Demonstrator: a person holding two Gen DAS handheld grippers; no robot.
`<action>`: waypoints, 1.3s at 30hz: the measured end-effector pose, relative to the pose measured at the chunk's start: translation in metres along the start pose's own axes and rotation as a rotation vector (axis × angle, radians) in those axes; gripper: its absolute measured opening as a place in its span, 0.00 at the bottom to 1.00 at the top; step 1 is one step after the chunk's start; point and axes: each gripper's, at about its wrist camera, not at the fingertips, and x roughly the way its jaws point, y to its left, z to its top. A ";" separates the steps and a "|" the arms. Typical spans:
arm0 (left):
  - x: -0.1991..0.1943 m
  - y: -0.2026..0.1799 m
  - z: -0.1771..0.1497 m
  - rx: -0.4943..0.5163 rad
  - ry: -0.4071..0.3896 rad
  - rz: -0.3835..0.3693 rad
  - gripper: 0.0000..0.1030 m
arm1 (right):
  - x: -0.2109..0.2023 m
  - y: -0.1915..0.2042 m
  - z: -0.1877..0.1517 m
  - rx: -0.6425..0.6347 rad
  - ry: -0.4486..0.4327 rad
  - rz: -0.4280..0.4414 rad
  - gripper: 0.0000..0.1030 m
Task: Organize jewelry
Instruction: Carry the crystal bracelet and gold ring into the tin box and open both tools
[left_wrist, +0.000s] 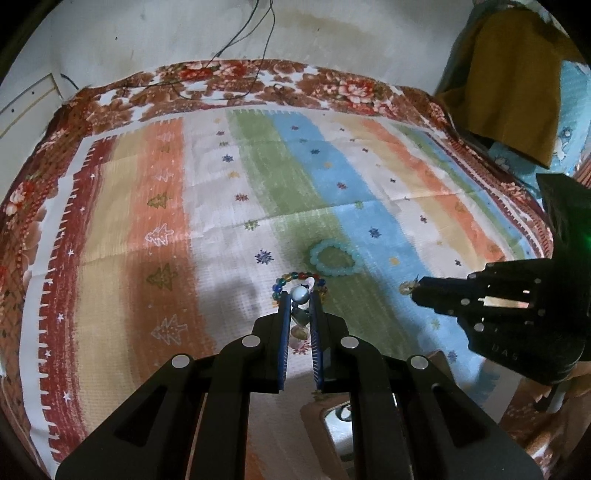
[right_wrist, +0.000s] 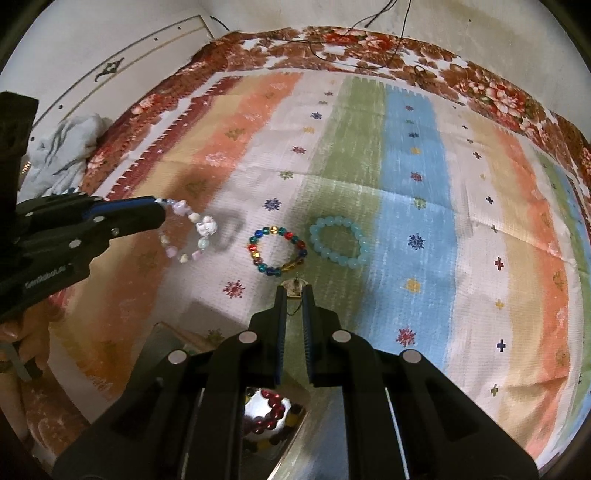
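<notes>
Left tool (left_wrist: 300, 300) is clenched on the pale bracelet (right_wrist: 192, 230), dangling it above the striped cloth (right_wrist: 406, 184). Right tool (right_wrist: 294, 291) pinches a small earring (right_wrist: 294, 286), hovering near the multicolour bracelet (right_wrist: 277, 251) and blue bracelet (right_wrist: 339, 242) lying side by side.

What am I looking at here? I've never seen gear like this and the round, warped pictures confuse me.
No robot here: a person holds a black two-finger gripper in each hand, each with a wide-angle camera looking along its fingers, hence the warping. One picture comes from the left gripper, the other from the right gripper; each also sees the other at its edge. The left gripper is shut on a pale beaded bracelet, which dangles above the striped cloth. The right gripper pinches a small earring. On the cloth lie a multicolored bracelet and a light blue bracelet, side by side. Below the right gripper, a shiny container holds dark red beads.
</notes>
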 end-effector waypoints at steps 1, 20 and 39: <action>-0.001 -0.001 -0.001 -0.001 -0.003 -0.005 0.09 | -0.003 0.001 -0.002 -0.002 -0.005 0.004 0.09; -0.040 -0.038 -0.026 0.061 -0.070 -0.084 0.09 | -0.032 0.016 -0.031 -0.019 -0.040 0.065 0.09; -0.052 -0.058 -0.070 0.097 -0.057 -0.130 0.09 | -0.040 0.028 -0.071 -0.016 -0.024 0.111 0.09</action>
